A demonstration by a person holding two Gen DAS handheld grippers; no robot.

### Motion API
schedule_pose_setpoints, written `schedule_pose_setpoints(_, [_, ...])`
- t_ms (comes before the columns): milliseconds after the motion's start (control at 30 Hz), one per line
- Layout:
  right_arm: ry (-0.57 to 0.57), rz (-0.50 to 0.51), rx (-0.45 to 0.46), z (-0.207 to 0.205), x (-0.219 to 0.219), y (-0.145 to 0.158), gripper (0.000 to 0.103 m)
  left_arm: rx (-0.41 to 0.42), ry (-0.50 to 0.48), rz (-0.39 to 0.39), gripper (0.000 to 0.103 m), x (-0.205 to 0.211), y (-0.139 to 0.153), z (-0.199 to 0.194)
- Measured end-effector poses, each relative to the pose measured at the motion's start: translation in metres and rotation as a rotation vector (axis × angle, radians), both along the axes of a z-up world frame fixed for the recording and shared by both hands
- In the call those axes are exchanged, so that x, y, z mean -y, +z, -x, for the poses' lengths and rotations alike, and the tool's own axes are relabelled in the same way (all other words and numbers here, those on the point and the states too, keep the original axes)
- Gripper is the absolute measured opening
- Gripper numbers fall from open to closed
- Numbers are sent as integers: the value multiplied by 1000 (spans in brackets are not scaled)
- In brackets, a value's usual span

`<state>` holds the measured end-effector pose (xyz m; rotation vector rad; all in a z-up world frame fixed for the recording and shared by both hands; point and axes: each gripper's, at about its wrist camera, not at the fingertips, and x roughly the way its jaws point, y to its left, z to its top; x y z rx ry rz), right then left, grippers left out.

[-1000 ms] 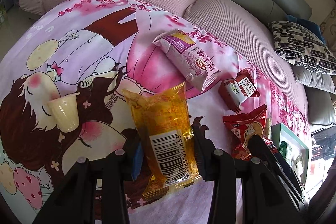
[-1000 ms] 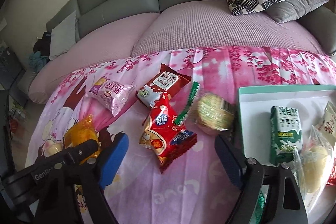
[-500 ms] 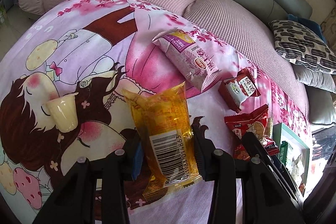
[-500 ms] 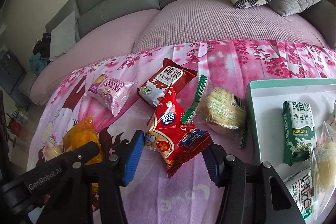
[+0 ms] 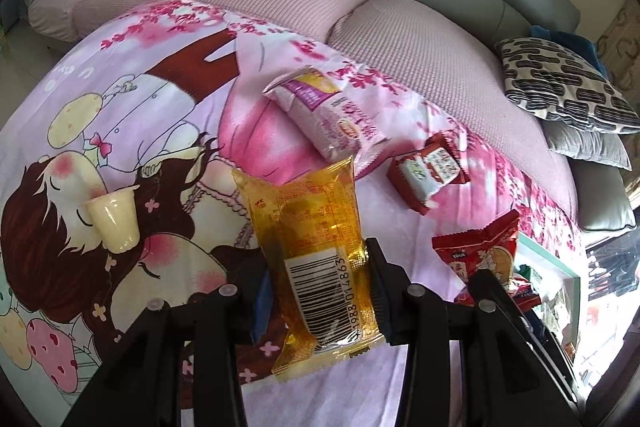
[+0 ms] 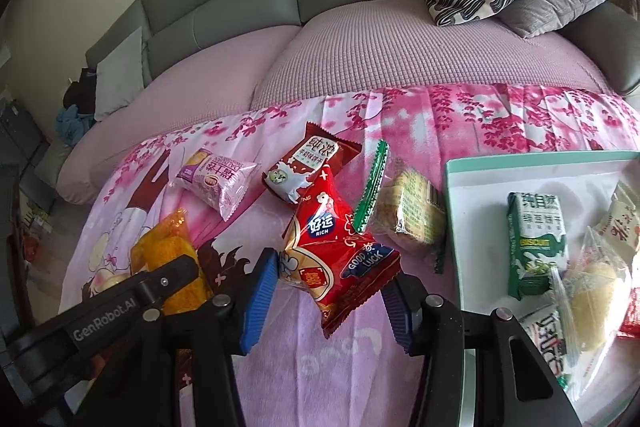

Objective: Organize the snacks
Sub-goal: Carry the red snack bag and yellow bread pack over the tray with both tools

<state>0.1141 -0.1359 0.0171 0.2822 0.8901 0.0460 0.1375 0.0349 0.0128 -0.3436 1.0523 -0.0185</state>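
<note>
Left hand-held gripper (image 5: pixel 320 291) clamps the yellow packet (image 5: pixel 316 259); right hand-held gripper (image 6: pixel 328 291) is closing on the red packet (image 6: pixel 336 255), hiding its lower edges.

Black hand-held gripper (image 6: pixel 326 297), blue pads (image 6: pixel 258 301)

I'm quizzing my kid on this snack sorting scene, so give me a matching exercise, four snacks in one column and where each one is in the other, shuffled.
Things:
1. yellow packet
2. red packet
3. green biscuit packet
4. purple packet

Places:
a. loose on the pink cloth
b. inside the white tray
c. between the left gripper's pads
d. between the right gripper's closing pads

Pairs: 1-c, 2-d, 3-b, 4-a
</note>
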Motion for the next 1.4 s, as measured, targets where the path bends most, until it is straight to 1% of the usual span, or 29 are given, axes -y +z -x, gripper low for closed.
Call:
schedule_pose_setpoints(200, [-52,3,32,17,17,19,54,32,-49,1,43,17,11,7])
schedule_pose_setpoints(400, [-111,20,70,31,36,37,54,41,-90,-3,43,32,16,11])
schedule_pose_setpoints(567, [-169,29,80,43,58,46,54,49,-121,-12,43,45,20,15])
schedule_pose_setpoints(733, [-246,32,71,55,90,49,54,64,-156,-19,42,60,25,19])
schedule_pose_setpoints(1000, [-403,20,50,76,153,48,54,76,-217,-12,42,83,28,24])
schedule_pose_setpoints(1200, [-461,10,46,86,177,46,53,91,-237,-20,41,92,33,26])
schedule_pose_setpoints(1400, [-525,2,38,94,200,43,54,106,-292,-4,42,112,41,23])
